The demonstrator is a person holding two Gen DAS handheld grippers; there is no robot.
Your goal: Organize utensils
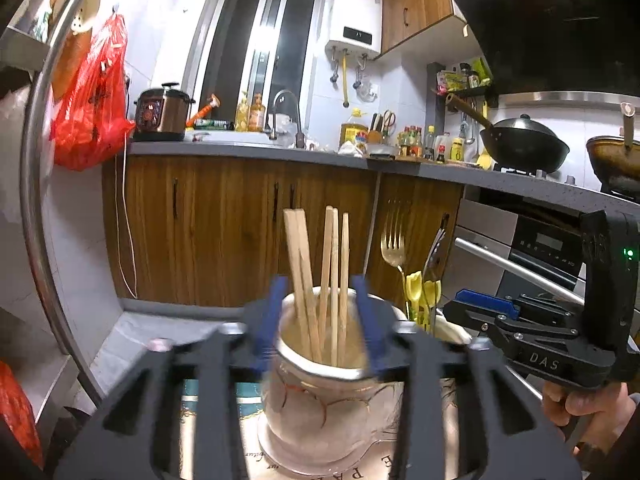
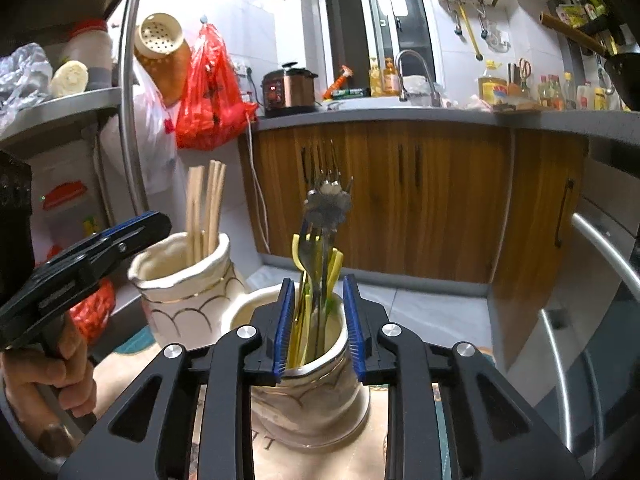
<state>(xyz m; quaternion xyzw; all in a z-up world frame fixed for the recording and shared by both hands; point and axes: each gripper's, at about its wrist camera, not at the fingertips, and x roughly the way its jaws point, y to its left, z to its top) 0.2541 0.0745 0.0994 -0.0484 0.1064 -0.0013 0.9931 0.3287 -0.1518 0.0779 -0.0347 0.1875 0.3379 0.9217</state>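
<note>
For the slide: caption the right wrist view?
Open right gripper straddles cream gold-trimmed ceramic holder of forks and yellow utensils.

Along the counter (image 1: 248, 151) we see a cooker (image 1: 162, 110), faucet (image 1: 289, 114), oil bottles (image 1: 250, 114) and wok (image 1: 524, 146); a red bag (image 1: 94, 96) hangs beside the window (image 1: 256, 44).
</note>
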